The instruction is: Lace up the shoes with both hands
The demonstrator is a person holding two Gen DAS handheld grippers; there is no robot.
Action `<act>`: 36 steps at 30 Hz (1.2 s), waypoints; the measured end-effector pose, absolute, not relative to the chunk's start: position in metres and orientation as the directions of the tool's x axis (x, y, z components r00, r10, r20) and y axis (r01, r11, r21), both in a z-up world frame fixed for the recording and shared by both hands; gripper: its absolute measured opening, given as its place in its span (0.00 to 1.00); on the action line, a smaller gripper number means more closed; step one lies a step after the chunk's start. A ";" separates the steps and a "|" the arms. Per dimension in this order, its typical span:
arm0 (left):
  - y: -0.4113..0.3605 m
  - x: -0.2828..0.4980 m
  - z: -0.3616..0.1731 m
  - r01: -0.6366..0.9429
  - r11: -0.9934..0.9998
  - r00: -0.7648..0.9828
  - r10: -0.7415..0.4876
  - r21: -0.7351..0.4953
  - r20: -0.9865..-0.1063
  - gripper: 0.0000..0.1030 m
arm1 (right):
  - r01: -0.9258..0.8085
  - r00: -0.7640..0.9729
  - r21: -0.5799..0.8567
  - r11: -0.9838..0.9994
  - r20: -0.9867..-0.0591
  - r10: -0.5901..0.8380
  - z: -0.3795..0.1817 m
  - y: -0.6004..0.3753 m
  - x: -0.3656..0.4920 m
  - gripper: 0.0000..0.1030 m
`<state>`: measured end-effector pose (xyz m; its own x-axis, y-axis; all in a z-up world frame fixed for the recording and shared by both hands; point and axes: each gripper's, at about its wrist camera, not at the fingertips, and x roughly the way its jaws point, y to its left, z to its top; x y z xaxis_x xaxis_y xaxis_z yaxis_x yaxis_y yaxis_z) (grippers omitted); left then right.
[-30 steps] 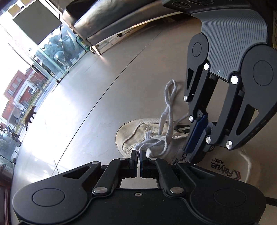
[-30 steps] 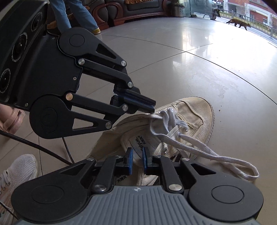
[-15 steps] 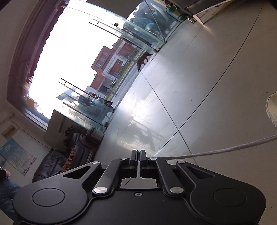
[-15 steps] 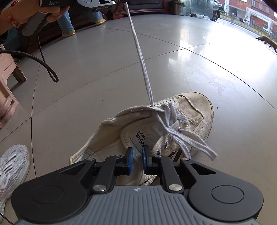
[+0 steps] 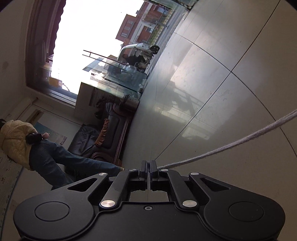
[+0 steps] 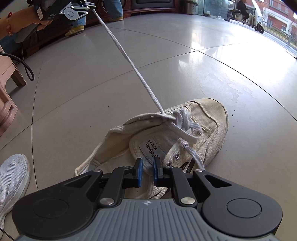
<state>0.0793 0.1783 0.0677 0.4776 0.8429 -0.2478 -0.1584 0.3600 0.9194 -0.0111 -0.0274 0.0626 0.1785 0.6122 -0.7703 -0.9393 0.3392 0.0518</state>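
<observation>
**Lace drawn taut from the shoe's left eyelets**

At far left the left tool (image 6: pixel 87 4) is clamped on the lace (image 6: pixel 130 61), which runs straight down-right to the shoe (image 6: pixel 207 118) on the floor (image 6: pixel 241 74). The right tool (image 6: pixel 147 171), narrowly parted and empty, hovers over the tongue, nearer. Toe points away.
</observation>
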 end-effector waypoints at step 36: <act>0.140 0.024 0.156 -0.441 0.880 0.761 0.264 -0.176 -0.592 0.75 | -0.957 0.073 0.130 0.259 -0.755 0.652 0.074 -0.045 -0.022 0.58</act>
